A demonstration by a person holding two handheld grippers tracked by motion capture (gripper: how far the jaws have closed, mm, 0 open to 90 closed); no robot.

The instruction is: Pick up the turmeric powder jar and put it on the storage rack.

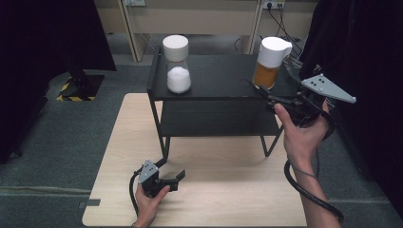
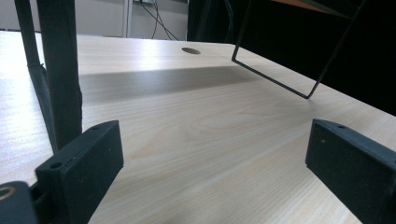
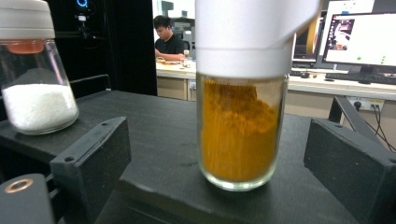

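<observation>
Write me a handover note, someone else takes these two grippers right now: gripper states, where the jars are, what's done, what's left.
Right gripper: open, jaws either side of the orange jar, not pressing it.
Left gripper: open, holding nothing, low over the table.
Orange jar: upright, right front of the black shelf top.
White jar: upright, on the shelf top's left part.
Done: right gripper lined up on the orange jar.
Left: probably close on it and lift.
</observation>
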